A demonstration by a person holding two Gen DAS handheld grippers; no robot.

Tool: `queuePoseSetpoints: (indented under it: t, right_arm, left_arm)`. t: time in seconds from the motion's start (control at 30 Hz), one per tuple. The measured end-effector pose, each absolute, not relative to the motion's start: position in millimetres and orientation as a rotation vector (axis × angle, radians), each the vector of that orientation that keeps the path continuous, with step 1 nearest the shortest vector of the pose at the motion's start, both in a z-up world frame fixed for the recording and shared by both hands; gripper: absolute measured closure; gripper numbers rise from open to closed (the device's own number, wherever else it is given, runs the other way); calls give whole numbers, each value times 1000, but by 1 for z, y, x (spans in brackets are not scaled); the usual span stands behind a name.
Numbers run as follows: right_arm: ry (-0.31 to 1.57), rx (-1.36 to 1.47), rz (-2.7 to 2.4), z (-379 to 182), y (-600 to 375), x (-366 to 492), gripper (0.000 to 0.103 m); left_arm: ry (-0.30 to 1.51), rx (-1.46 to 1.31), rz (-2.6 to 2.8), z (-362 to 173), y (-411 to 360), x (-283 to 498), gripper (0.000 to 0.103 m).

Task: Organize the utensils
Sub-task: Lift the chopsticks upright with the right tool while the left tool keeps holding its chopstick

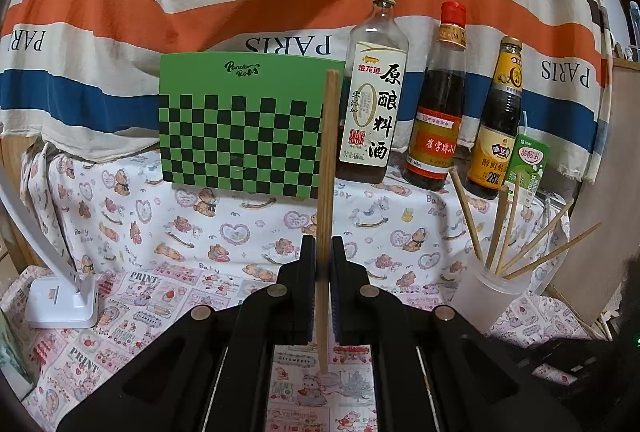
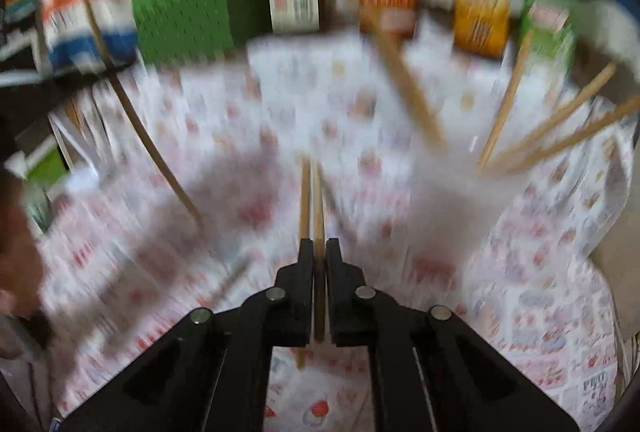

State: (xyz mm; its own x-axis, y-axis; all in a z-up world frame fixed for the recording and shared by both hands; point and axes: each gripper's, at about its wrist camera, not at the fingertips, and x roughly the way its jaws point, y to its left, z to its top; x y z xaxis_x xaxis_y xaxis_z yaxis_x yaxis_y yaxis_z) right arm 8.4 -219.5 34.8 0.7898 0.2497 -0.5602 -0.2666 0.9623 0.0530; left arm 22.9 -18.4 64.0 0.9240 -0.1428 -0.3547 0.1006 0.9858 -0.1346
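The left tool (image 1: 322, 244) is clamped on a single wooden chopstick (image 1: 326, 192), which stands almost upright between its jaws, the lower tip resting on the patterned cloth of the tabletop (image 1: 140, 232). Off to its right stands a frosted plastic cup (image 1: 486, 298) with several more chopsticks (image 1: 516, 232) fanned out of it.

Behind, along the striped drape (image 1: 280, 0), are a green checkered board (image 1: 248, 124), a clear bottle of cooking wine (image 1: 374, 84), a red-capped dark bottle (image 1: 438, 104), a yellow-labelled sauce bottle (image 1: 498, 128) and a small green drink carton (image 1: 526, 168). A white lamp base (image 1: 62, 302) sits at the left.

The right wrist view is badly smeared. The right tool (image 2: 319, 246) is closed on what looks like a pair of chopsticks (image 2: 312, 192), which run straight forward out of its jaws; whether it is one or two I cannot tell for sure. Ahead and to the right, the cup (image 2: 452, 200) shows as a pale blur with chopsticks (image 2: 560, 136) splayed from it. Far left, the upright chopstick (image 2: 136, 112) in the other tool leans across the view.
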Motion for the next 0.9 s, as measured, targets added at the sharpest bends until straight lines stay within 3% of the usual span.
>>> queuePoseSetpoints:
  t: [0.23,0.9]
  right_arm:
    - [281,107,248,79,-248,-30,98]
    - [394,0,289,59,-231,-12,97]
  left_arm:
    - [369,-106,-125,64,-20,22,98]
    - [460,-146,-152,44,-21,41,97]
